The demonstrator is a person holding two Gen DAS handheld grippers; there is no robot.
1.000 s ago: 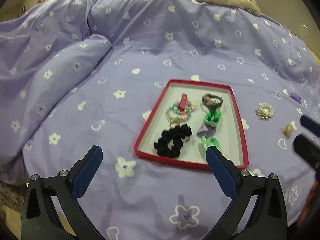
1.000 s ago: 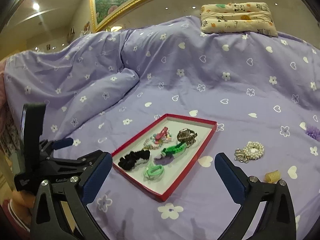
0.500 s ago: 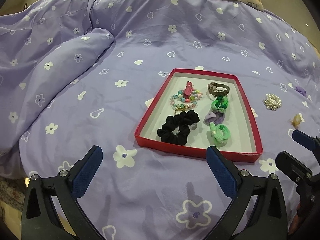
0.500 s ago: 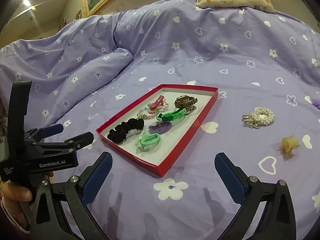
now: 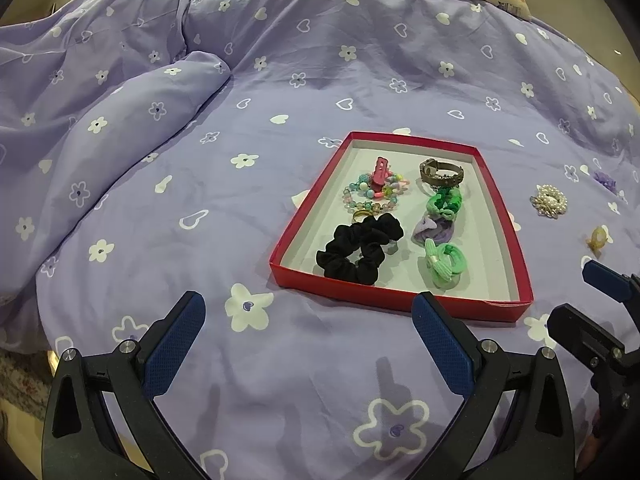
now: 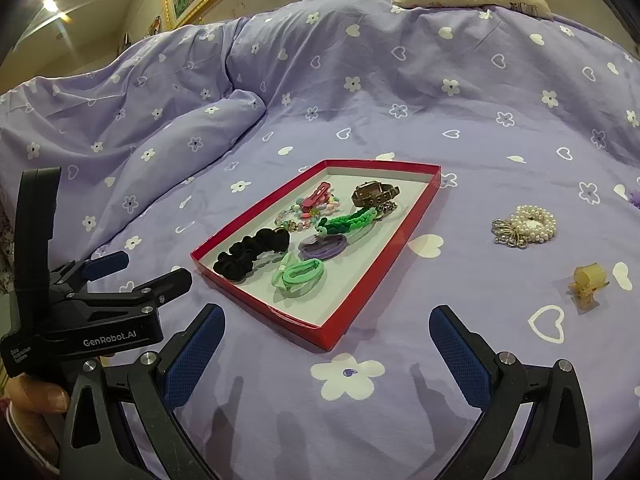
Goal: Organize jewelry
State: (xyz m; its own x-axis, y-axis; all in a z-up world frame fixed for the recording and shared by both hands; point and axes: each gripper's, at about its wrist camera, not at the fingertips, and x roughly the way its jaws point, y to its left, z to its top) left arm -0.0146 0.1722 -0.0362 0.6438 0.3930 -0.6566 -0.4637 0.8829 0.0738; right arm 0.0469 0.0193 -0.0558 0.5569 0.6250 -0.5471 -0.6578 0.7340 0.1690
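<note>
Stock check, jewelry sort, as I read it from my two wrist cameras.

In the red tray, lying flat on the purple bedspread:
- black scrunchie, near corner
- light green hair tie, beside it
- purple hair tie, touching the light green one
- dark green braided band
- brown strap bracelet, far end
- bead bracelet with a pink clip lying on top
- a small gold ring, partly tucked behind the scrunchie

Outside the tray, on the bedspread on my right-hand side:
- pearl bracelet, well apart from the tray
- small yellow clip, nearer to me
- small purple piece at the far edge; too small for me to name

Tools:
- left claw: spread wide, nothing in it, hovering just short of the tray's near wall
- right claw: spread wide, nothing in it, hovering off the tray's near corner, with the yellow clip ahead to its right

Reckoning: I judge most of the sort done, eight pieces in, three out. The right claw looks best placed for the loose ones.
</note>
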